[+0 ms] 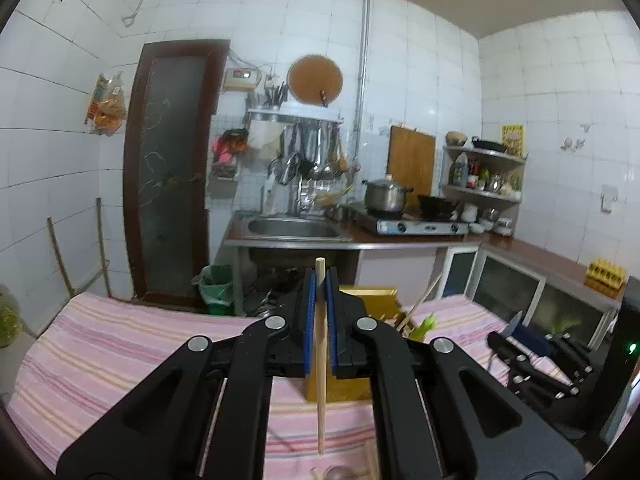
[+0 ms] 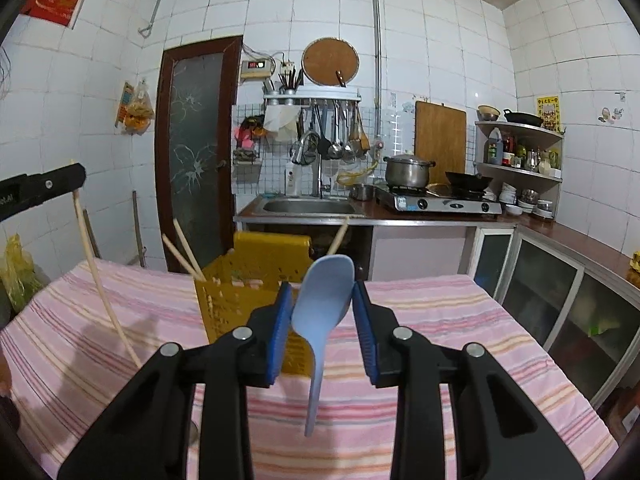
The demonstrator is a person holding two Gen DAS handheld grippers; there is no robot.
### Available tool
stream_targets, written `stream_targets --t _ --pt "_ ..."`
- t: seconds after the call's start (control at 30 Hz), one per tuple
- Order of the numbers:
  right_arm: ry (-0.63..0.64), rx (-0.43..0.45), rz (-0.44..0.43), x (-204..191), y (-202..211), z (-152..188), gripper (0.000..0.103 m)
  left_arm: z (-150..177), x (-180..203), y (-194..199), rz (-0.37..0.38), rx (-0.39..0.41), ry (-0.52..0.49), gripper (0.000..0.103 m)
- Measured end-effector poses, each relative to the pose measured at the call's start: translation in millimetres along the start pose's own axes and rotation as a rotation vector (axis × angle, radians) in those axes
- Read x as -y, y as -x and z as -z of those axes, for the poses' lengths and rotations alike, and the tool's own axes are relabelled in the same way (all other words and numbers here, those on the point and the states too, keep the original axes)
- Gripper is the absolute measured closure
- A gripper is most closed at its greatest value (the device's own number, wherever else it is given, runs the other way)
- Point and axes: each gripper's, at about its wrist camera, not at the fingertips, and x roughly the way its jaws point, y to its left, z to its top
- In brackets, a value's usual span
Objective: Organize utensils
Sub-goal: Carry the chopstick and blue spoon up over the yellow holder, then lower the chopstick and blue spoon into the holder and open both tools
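Holding two utensils at once now, one in each claw, both lifted above the bench [image 2: 440,320] with its pink striped cloth. My left claw [image 1: 319,280] is clenched on a single wooden chopstick [image 1: 321,360], pinched near its upper end so the long part hangs down between the blue pads [image 1: 309,320] toward the cloth. From the right wrist view I see the same chopstick dangling at a slant off to the left side, its lower tip close to the cloth; I can't tell whether it touches.

My right claw [image 2: 320,300] carries the pale blue rice spoon [image 2: 322,308], bowl up, handle hanging down. Its pads sit just outside the bowl's edges, so the grip looks light, more a cradle than a squeeze. I'd judge it could slip or twist if I swing fast.

Straight ahead stands the yellow utensil basket [image 2: 240,300], already with a few chopsticks [image 2: 184,252] leaning out of it, another stick [image 2: 339,236] at the back. That is plainly the destination. Holding each piece upright makes sense: they should drop in end first. The spoon is nearer the basket, so I'd take it in first, then bring the chopstick over to join the others on the left side.
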Motion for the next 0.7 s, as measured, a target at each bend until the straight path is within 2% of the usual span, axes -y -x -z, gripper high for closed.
stream_targets --t 0.2,0.43,0.57,0.7 --pt "-0.016 0.064 -0.034 -4 -2 -39 0.072 -35 18 -9 0.040 0.063 0.003 0.099" --pt "0.011 0.141 -0.035 -14 -20 -92 0.072 -70 31 -39 0.025 0.138 -0.001 0.099" --pt "-0.003 0.150 -0.046 -15 -42 -105 0.072 -75 30 -68 0.015 0.147 -0.006 0.099" --pt "-0.010 0.136 -0.056 -16 -70 -102 0.072 -68 26 -102 0.007 0.137 -0.013 0.099"
